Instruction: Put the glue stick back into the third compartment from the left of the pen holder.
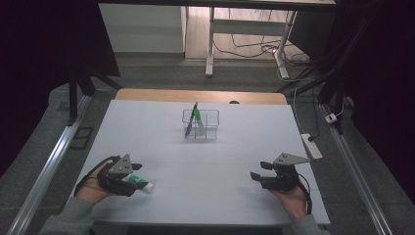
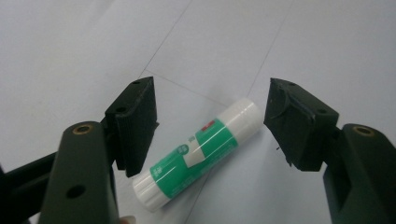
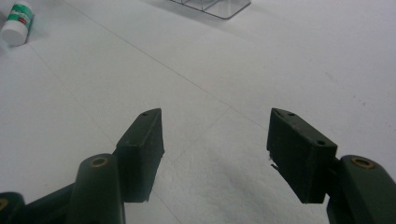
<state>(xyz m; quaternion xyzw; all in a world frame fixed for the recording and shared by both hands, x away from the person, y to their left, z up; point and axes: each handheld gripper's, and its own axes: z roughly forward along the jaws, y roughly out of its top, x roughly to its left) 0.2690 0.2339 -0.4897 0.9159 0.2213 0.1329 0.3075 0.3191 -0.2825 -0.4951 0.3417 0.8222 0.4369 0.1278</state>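
- The left gripper [image 1: 134, 167] sits low over the glue stick [image 2: 198, 153], jaws released and spread wide with the stick lying between them; neither pad presses on it, so nothing is grasped yet.
- The stick lies flat on the white table [image 1: 161, 142], at about 7 o'clock on the tabletop in the high view. In the left gripper view its long axis runs slantwise, from 7 o'clock to 1 o'clock, so the pads face its ends more than its round sides. My guess is the hand will need a slight turn, or the stick will swing as the jaws close.
- Lying on its side, the stick can roll; straddling it from above with both jaws near the table looks like a way to trap it before the squeeze.
- The right gripper [image 1: 259, 175] is at about 5 o'clock on the table, well apart from the stick, jaws released and nothing between them. It seems parked out of the way.
- A clear organiser [image 1: 208, 125] stands near the table's middle, toward 12 o'clock. It looks split into 4 compartments; a blue pen [image 1: 190, 121] and a green pen [image 1: 197, 116] lean in the left-hand ones, though I cannot tell which exactly.
- The right-hand compartments look bare, a likely home for the stick.
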